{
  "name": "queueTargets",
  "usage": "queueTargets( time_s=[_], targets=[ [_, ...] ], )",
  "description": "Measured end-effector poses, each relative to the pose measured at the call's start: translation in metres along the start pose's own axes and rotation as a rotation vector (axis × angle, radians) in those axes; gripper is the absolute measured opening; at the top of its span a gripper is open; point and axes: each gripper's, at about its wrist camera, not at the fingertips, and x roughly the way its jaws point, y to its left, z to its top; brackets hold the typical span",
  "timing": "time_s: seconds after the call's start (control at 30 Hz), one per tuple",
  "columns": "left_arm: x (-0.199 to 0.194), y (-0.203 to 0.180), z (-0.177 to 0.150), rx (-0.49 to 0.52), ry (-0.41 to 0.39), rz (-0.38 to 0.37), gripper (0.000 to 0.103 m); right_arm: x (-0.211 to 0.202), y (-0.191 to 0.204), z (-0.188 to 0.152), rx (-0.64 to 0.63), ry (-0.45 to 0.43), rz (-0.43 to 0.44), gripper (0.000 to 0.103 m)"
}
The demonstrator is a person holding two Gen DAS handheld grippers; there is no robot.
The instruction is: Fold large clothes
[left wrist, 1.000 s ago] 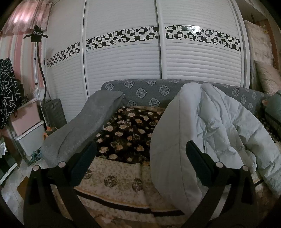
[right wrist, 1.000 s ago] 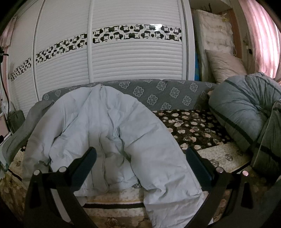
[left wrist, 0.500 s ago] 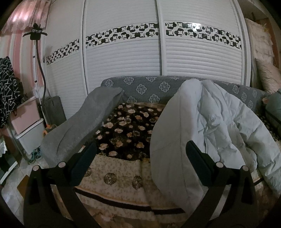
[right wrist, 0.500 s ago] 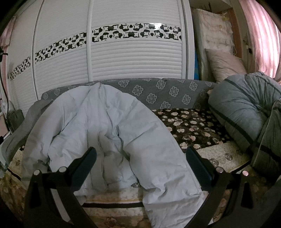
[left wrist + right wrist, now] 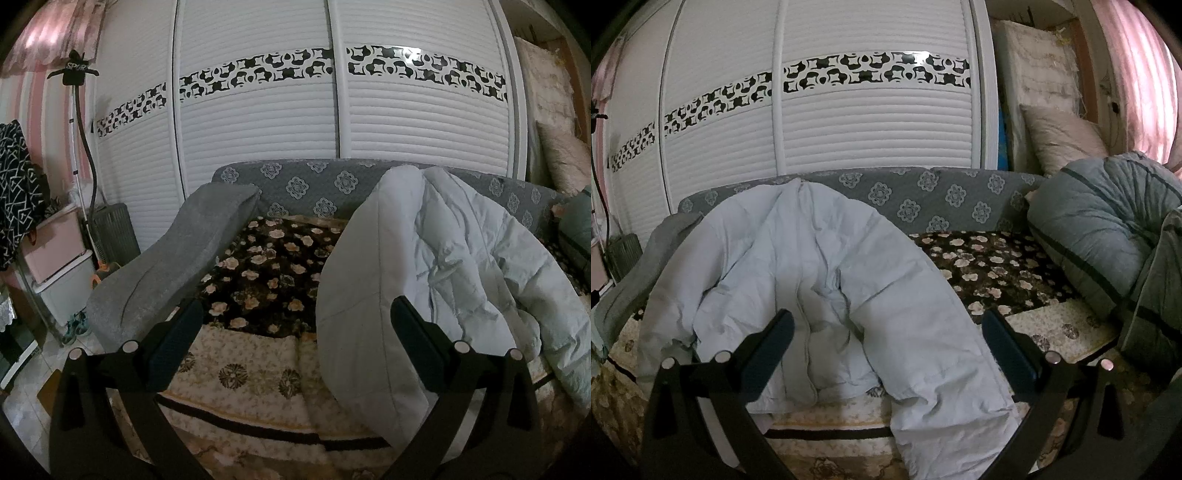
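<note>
Both tongs, left [image 5: 295,332] and right [image 5: 886,332], spread and empty; puffy jacket [image 5: 820,288] draped over sofa [image 5: 923,195] back may slide off if gripped thinly.

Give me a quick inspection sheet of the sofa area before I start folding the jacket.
Surface: sofa with a floral blanket on the seat.
Job's things: pale blue jacket draped over the backrest, rumpled, hanging past the seat front; unfolded.
Clutter: grey cover on the armrest; striped grey bedding at the other end.
Grippers: left gripper and right gripper open, holding nothing, apart from the jacket.
Cables: black hose on a stand.
Surroundings: white wardrobe doors, pink storage boxes, pillow.
</note>
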Motion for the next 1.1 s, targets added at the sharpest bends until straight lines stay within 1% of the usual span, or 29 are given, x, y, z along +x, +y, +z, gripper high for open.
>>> queueTargets(
  time_s=[0.2, 0.23, 0.3, 0.37, 0.57, 0.67, 0.73, 0.77, 0.87, 0.9, 0.97, 1.0, 1.1],
  targets=[
    [0.011, -0.005, -0.007, 0.024, 0.033, 0.01, 0.1, 0.0, -0.002, 0.001, 0.003, 0.006, -0.006, 0.101],
    [0.017, -0.008, -0.01, 0.044, 0.05, 0.024, 0.1, 0.001, -0.003, 0.002, 0.005, 0.005, -0.009, 0.101],
    [0.026, -0.009, -0.014, 0.056, 0.089, 0.03, 0.1, 0.004, -0.004, 0.002, 0.011, 0.014, -0.011, 0.101],
    [0.029, -0.007, -0.015, 0.04, 0.11, 0.02, 0.1, 0.004, -0.005, 0.002, 0.016, 0.018, -0.013, 0.101],
    [0.024, 0.0, -0.017, -0.005, 0.106, 0.029, 0.1, 0.002, -0.009, 0.003, 0.031, 0.006, -0.028, 0.101],
    [0.025, -0.004, -0.02, -0.007, 0.124, 0.021, 0.1, 0.001, -0.014, 0.004, 0.049, 0.004, -0.034, 0.101],
    [0.027, -0.009, -0.024, -0.01, 0.15, 0.002, 0.1, 0.001, -0.017, 0.004, 0.061, 0.007, -0.037, 0.101],
    [0.03, -0.013, -0.027, -0.019, 0.175, -0.025, 0.1, 0.002, -0.018, 0.004, 0.069, 0.01, -0.037, 0.101],
    [0.04, -0.028, -0.041, -0.015, 0.264, -0.092, 0.1, 0.007, -0.02, 0.003, 0.09, 0.033, -0.027, 0.101],
    [0.047, -0.035, -0.047, -0.005, 0.309, -0.124, 0.1, 0.008, -0.021, 0.002, 0.094, 0.04, -0.025, 0.101],
    [0.056, -0.041, -0.055, -0.003, 0.364, -0.157, 0.1, 0.011, -0.022, 0.002, 0.101, 0.05, -0.022, 0.101],
    [0.06, -0.044, -0.06, 0.001, 0.388, -0.151, 0.1, 0.012, -0.022, 0.001, 0.104, 0.054, -0.025, 0.101],
    [0.065, -0.053, -0.072, 0.053, 0.4, -0.112, 0.1, 0.015, -0.025, -0.001, 0.112, 0.057, -0.034, 0.101]
  ],
)
